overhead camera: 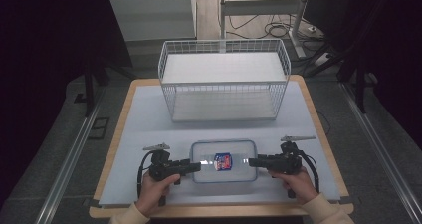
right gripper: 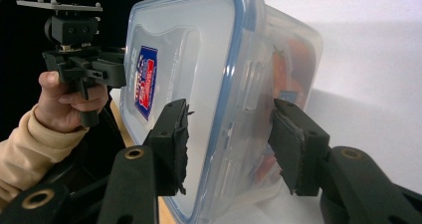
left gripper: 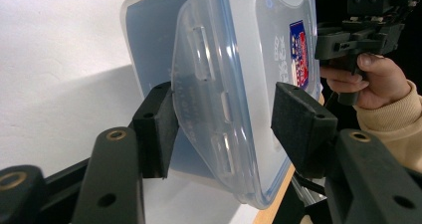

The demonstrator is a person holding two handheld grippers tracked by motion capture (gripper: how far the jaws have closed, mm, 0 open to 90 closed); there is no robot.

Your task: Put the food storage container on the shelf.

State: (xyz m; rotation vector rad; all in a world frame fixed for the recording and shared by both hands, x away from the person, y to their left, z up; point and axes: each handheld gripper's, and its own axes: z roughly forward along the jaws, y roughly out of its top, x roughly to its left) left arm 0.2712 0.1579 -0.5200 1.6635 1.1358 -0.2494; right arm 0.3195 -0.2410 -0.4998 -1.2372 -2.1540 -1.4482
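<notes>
A clear plastic container [overhead camera: 224, 143] with a blue-rimmed lid and a red and blue label [overhead camera: 223, 162] lies near the table's front edge. My left gripper [overhead camera: 196, 167] is at its left end. In the left gripper view the jaws [left gripper: 224, 129] pinch the raised latch flap [left gripper: 199, 94], one pad under the flap and the other against the lid. My right gripper [overhead camera: 251, 161] is at the right end. Its jaws [right gripper: 231, 144] straddle the lid rim and latch [right gripper: 249, 109] with small gaps at the pads. Something orange-red shows inside the container [right gripper: 293, 64].
A white wire basket [overhead camera: 224, 79] stands at the back of the white table mat [overhead camera: 149, 124], behind the container. Wooden table edges [overhead camera: 117, 134] frame the mat. Dark floor, rails and cables surround the table.
</notes>
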